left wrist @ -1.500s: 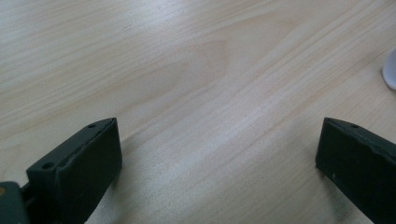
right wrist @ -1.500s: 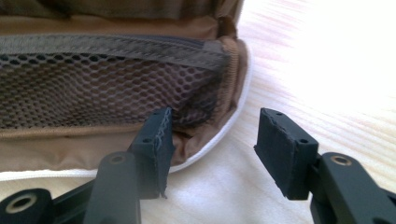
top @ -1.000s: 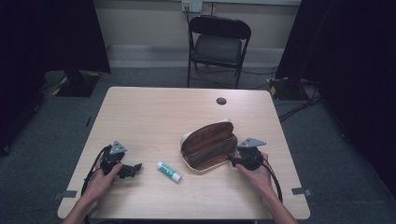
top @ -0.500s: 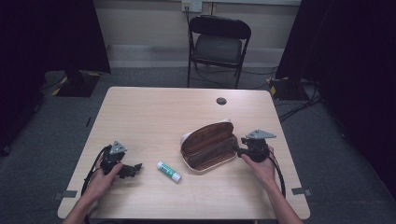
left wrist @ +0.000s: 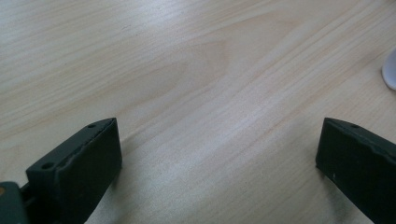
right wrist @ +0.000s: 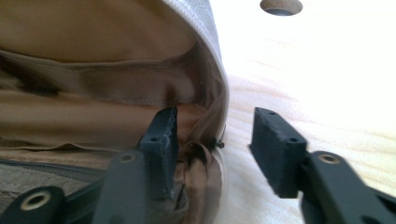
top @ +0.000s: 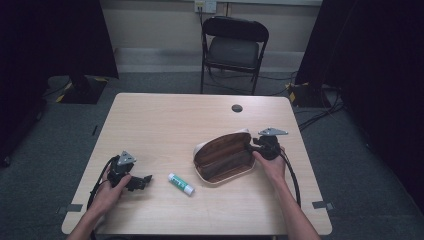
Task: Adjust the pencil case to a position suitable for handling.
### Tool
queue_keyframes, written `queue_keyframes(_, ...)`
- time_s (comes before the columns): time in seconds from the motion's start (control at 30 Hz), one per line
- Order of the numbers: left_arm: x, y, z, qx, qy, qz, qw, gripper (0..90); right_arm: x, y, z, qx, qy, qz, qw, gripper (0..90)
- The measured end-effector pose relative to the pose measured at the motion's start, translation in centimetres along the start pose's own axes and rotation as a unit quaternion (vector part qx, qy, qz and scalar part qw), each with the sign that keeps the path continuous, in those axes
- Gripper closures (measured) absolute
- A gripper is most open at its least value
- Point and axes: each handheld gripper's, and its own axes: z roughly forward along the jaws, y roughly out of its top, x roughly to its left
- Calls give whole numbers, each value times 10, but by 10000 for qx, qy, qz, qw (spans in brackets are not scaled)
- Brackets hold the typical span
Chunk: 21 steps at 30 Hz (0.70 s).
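Bare tabletop point(top: 165, 125) across the far left half; glue stick point(top: 181, 184) and open pouch point(top: 222, 157) blocking the near middle and right

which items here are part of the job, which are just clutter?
In the job:
- open pencil case, its end rim between the right gripper fingers, which have just been closing; not yet pinched
- glue stick, lying beside the case, likely the thing to go in
- left gripper, open, resting near the glue stick

Lying about:
- folding chair behind the table
- cable hole in the tabletop
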Motion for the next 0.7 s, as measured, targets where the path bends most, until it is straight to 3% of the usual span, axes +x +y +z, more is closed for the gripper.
queue_keyframes(0.27,0,0,0,3,0,3,10000,0,12,-8,-2,215,25,-262,9994,590)
queue_keyframes(0.43,0,0,0,2,-1,3,10000,0,14,-13,-8,244,64,-244,9994,656)
queue_keyframes(0.7,0,0,0,3,0,4,10000,0,19,-20,-17,298,169,-392,9986,665)
